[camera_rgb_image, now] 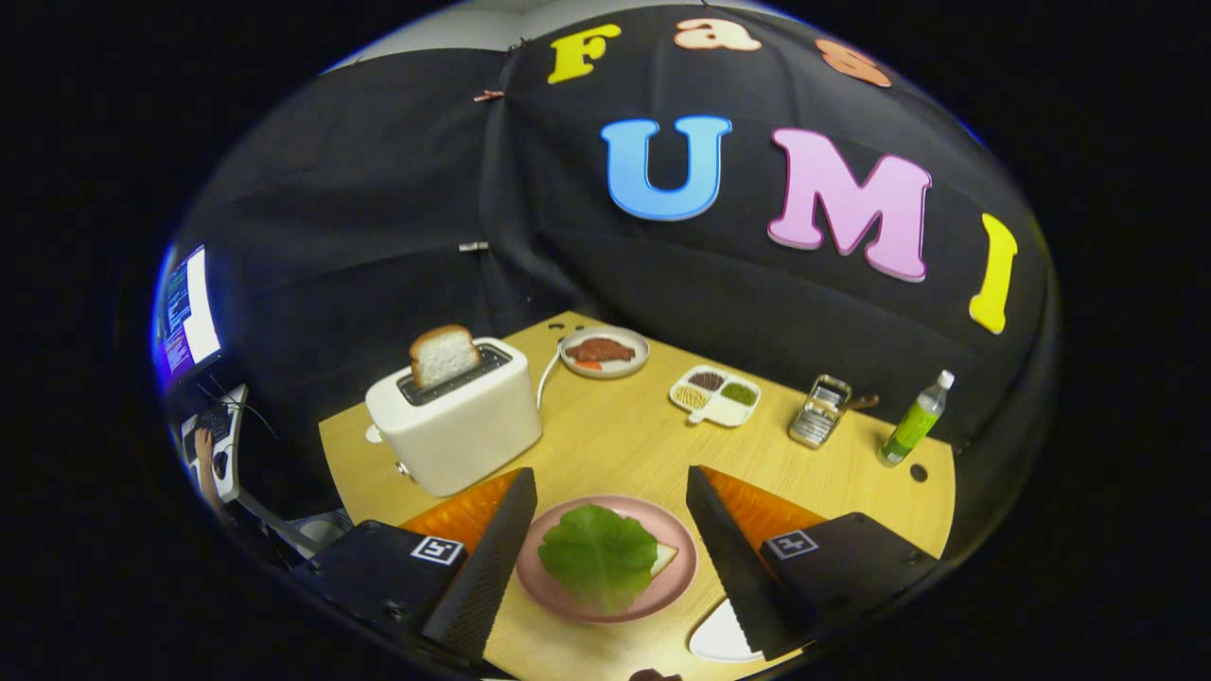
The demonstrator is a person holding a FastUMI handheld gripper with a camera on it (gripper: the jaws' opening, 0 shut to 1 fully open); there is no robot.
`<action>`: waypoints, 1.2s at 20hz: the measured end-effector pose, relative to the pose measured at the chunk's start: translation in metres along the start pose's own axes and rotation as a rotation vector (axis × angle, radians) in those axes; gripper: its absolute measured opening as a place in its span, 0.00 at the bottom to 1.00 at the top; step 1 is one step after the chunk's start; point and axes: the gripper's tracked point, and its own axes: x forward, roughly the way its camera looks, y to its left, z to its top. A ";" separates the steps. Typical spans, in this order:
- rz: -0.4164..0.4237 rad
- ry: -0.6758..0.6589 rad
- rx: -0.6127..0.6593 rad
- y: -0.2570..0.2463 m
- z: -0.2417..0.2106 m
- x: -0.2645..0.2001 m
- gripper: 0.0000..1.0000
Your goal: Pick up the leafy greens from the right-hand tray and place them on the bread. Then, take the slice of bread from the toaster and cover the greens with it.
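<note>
A green leaf (598,555) lies on a slice of bread (665,558), of which just a corner peeks out, on a pink plate (674,586). The plate sits between my two fingers. My gripper (605,544) is open and holds nothing, with its fingertips (518,487) hovering at either side of the plate. Beyond the left finger stands a white toaster (456,414) with a slice of bread (443,355) sticking up out of its slot. A white tray (724,638) shows partly under the right finger.
On the wooden table (624,445) beyond the fingers are a plate of meat (604,352), a white divided dish (715,393) with grains, a small metal holder (820,410) and a green bottle (914,420). A monitor and a person's hand are off the table's left.
</note>
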 end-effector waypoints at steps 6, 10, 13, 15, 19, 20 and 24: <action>0.059 -0.295 -0.212 0.057 0.104 -0.057 0.98; 0.116 -0.410 -0.310 0.116 0.155 -0.075 0.98; 0.147 -0.441 -0.280 0.152 0.181 -0.070 0.98; 0.153 -0.434 -0.234 0.169 0.192 -0.060 0.98; 0.151 -0.342 -0.202 0.199 0.197 -0.009 0.98; 0.154 -0.304 -0.188 0.206 0.191 0.005 0.98; 0.128 -0.117 -0.096 0.225 0.149 0.073 0.98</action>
